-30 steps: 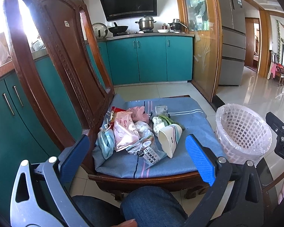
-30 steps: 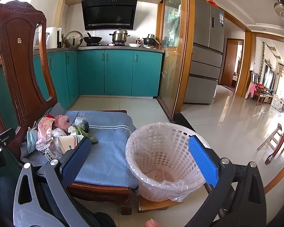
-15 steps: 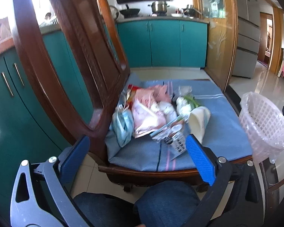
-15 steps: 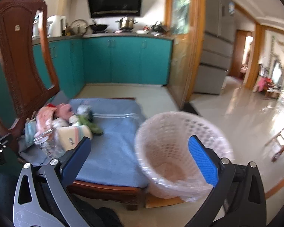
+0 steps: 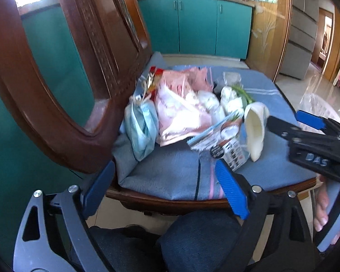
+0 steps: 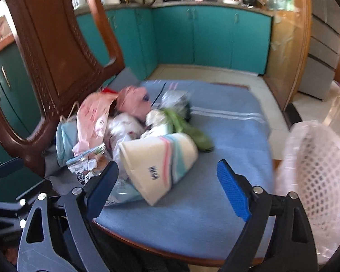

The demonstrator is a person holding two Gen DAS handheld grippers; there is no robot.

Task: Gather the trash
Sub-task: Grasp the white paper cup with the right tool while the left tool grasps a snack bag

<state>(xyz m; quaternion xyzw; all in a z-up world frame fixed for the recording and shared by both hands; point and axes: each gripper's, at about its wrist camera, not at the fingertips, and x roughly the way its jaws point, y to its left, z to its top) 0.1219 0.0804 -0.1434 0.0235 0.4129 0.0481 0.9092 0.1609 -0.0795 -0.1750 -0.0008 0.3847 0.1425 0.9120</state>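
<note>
A pile of trash lies on the blue cushion (image 5: pixel 170 172) of a wooden chair: a blue face mask (image 5: pixel 141 127), a pink plastic bag (image 5: pixel 181 113), white tissues (image 5: pixel 209 102), a printed wrapper (image 5: pixel 224 142) and a squashed paper cup (image 5: pixel 256 127). The cup also shows in the right wrist view (image 6: pixel 158 163), lying on its side. My left gripper (image 5: pixel 165 188) is open at the cushion's front edge, short of the pile. My right gripper (image 6: pixel 167 190) is open, just in front of the cup; it also shows in the left wrist view (image 5: pixel 306 122).
A white mesh bin lined with a clear bag (image 6: pixel 317 181) stands right of the chair. The carved chair back (image 5: pixel 68 79) rises on the left. Teal cabinets (image 6: pixel 210 40) line the far wall. My knee (image 5: pixel 192 244) is below the seat edge.
Both grippers have moved forward and down toward the trash pile. The right gripper has swung left from the bin to the paper cup. Both stay open.
</note>
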